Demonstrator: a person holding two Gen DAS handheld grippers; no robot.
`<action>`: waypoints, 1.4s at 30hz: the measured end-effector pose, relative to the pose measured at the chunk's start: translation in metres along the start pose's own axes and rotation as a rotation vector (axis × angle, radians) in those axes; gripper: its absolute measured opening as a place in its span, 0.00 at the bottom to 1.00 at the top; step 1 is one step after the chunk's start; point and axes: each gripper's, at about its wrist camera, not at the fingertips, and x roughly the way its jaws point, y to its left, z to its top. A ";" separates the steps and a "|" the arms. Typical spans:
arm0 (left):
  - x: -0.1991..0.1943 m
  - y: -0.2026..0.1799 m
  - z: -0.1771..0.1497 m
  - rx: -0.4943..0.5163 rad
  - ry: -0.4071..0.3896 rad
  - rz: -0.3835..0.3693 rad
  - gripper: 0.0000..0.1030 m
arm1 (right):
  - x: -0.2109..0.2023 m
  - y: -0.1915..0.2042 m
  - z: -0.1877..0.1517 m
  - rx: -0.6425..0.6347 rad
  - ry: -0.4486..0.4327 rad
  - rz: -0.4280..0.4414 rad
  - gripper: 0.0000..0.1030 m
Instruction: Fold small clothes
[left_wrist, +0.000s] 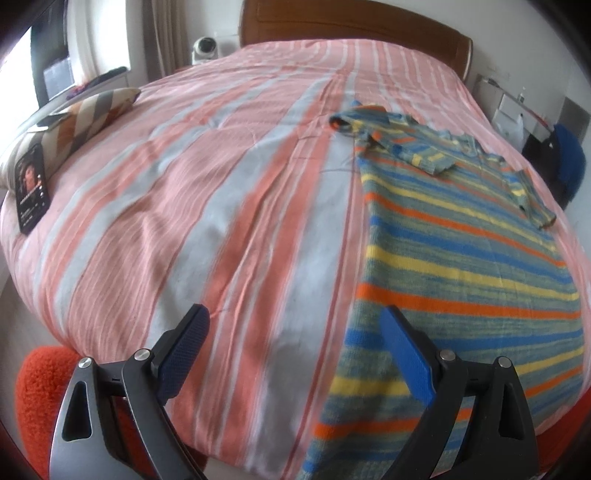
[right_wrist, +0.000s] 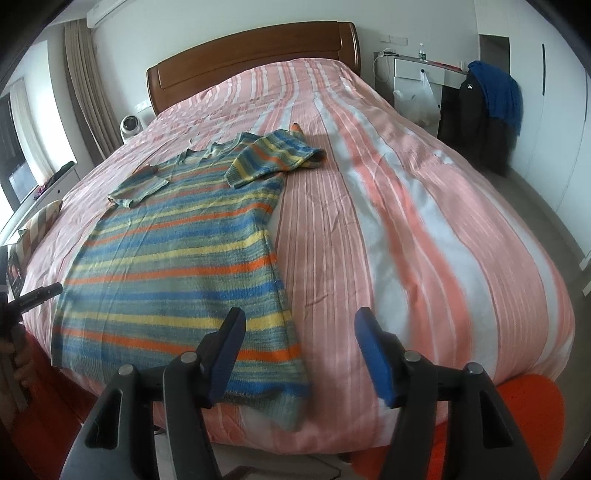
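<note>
Wide open stretch of pink-and-white striped bedspread (left_wrist: 207, 206) left of the striped knit top (left_wrist: 461, 258), and as much again on its other side toward the bed's edge. Laid flat near the foot of the bed, hem drooping over the edge; blue, yellow and orange bands on grey-green, both short sleeves folded in across the chest. Left gripper (left_wrist: 295, 354) spread wide above the top's side edge — nothing between the pads, no contact. Right gripper (right_wrist: 299, 354) parted too, hovering over the opposite hem corner, empty. Phone (left_wrist: 32, 188) and striped pillow (left_wrist: 85, 118) well apart by the far left edge. Orange rug (right_wrist: 532, 417) below, cut off. Left view blurred; knit detail hard to read.
</note>
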 end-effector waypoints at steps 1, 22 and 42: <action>-0.001 -0.001 0.000 0.004 -0.005 0.003 0.91 | 0.000 0.001 -0.001 -0.002 0.001 0.003 0.59; -0.002 0.009 0.003 -0.029 -0.018 0.025 0.91 | 0.001 0.008 0.091 -0.274 -0.041 0.041 0.69; 0.009 0.022 0.002 -0.054 0.014 0.076 0.92 | 0.186 -0.006 0.213 -0.168 0.080 0.040 0.05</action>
